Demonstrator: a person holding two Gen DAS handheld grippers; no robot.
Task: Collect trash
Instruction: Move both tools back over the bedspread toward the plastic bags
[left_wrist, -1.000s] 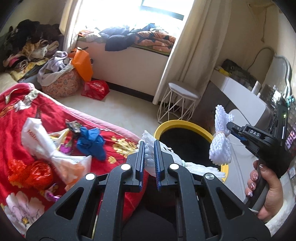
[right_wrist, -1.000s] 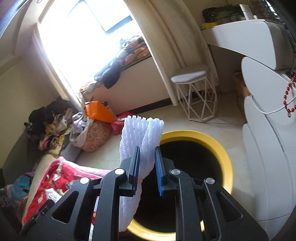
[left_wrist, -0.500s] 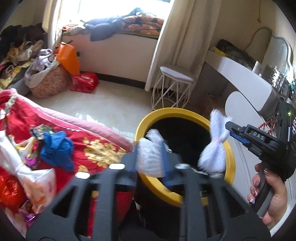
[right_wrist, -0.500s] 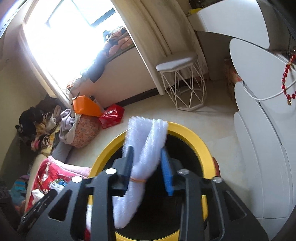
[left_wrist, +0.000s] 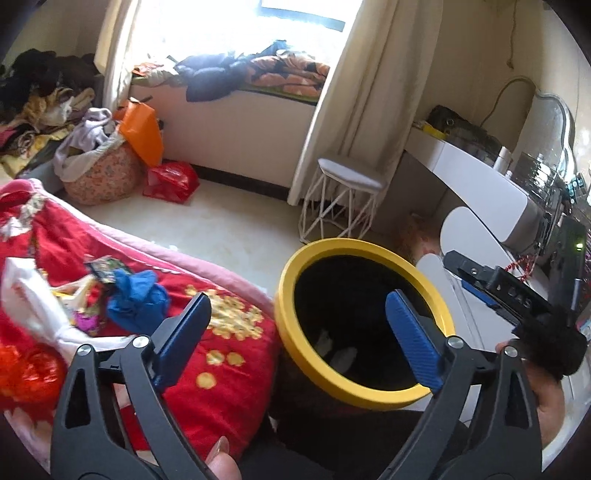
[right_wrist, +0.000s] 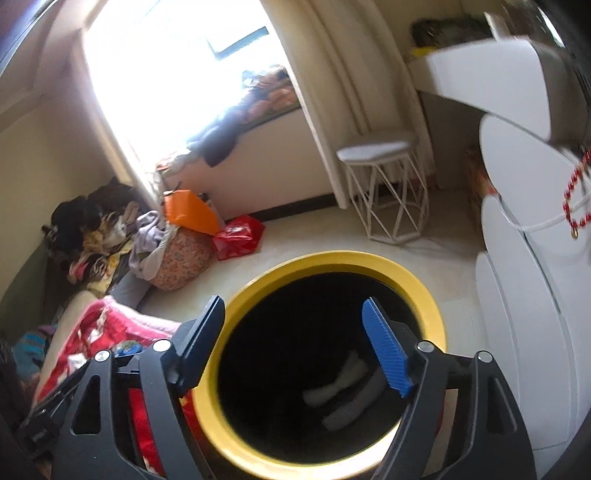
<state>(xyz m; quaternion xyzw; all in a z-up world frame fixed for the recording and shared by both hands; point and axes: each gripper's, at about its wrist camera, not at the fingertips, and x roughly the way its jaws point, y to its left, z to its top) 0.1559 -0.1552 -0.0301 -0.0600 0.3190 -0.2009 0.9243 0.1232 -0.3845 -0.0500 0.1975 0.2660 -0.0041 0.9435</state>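
Both white foam nets, pinched in your tongs a second ago, have dropped: they now lie as pale shapes at the bottom of the yellow-rimmed bin (right_wrist: 424, 291), one bow-tied foam net (right_wrist: 338, 384) just above a second flatter piece (right_wrist: 343, 417) in the right wrist view. Left tongs (left_wrist: 297, 330) stand spread wide and hold nothing, their span straddling the near rim of the bin. Right tongs (right_wrist: 293, 339) are likewise spread and empty, hanging directly over the bin mouth; in the left wrist view they appear at the bin's far right edge (left_wrist: 469, 273).

Remaining trash lies on the red bedspread (left_wrist: 229, 332), which touches the bin on its left side. From the bin outward you see first a crumpled blue wrapper (left_wrist: 135, 299), then a small printed packet (left_wrist: 105, 266) just beyond it, then a knotted white plastic bag (left_wrist: 33, 306) running lengthwise toward you, and a red-orange plastic ball (left_wrist: 31, 369) nearest the frame edge.

Relation governing the coming move: all of this trash lies to the left of the bin, on the side of your left tongs, with the blue wrapper closest to their left finger (left_wrist: 184, 332). By this judgement the left hand is the nearer one, and its reach would swing away from the bin and down toward the bedspread. The white bag's long axis runs roughly along the bed edge, so a grasp across its knotted waist looks most secure.
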